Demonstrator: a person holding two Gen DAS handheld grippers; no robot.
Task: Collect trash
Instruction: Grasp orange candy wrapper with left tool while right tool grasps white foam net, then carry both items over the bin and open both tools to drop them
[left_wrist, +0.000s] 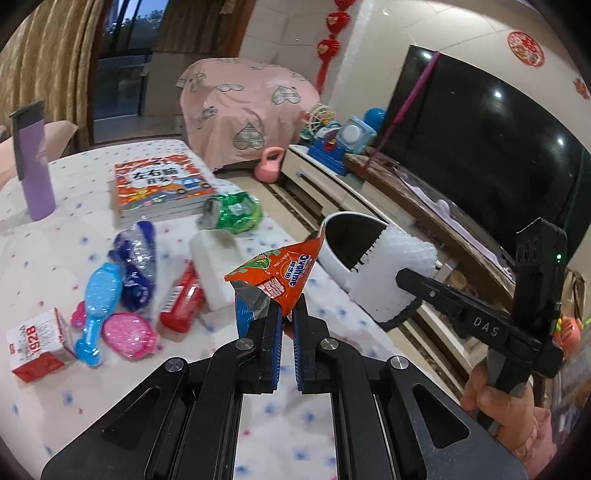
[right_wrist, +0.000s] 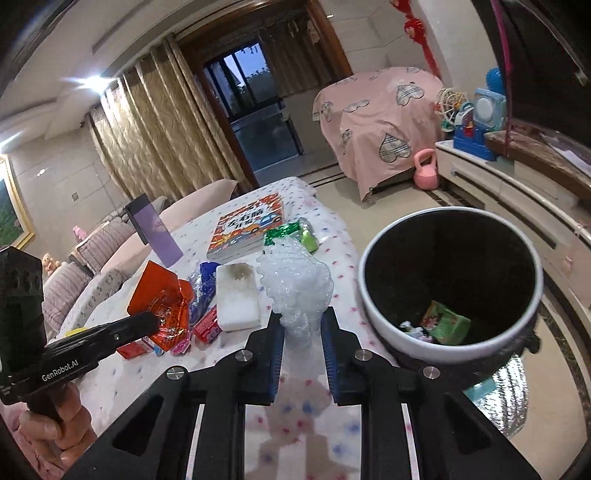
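Left wrist view: an orange wrapper (left_wrist: 280, 273) is pinched in the left gripper (left_wrist: 286, 314), lifted off the worktop (left_wrist: 48, 236), likely for binning. Bubble wrap (right_wrist: 295, 288) is clamped by the right gripper (right_wrist: 303, 332) beside the bin (right_wrist: 373, 317); trash in the bin is shown only by the right wrist view.

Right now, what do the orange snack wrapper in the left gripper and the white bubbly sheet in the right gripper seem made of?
Orange snack wrapper: likely metallised plastic film, glossy print outside, silver inner face showing. White bubbly sheet: looks like translucent bubble wrap, rows of small raised cells.
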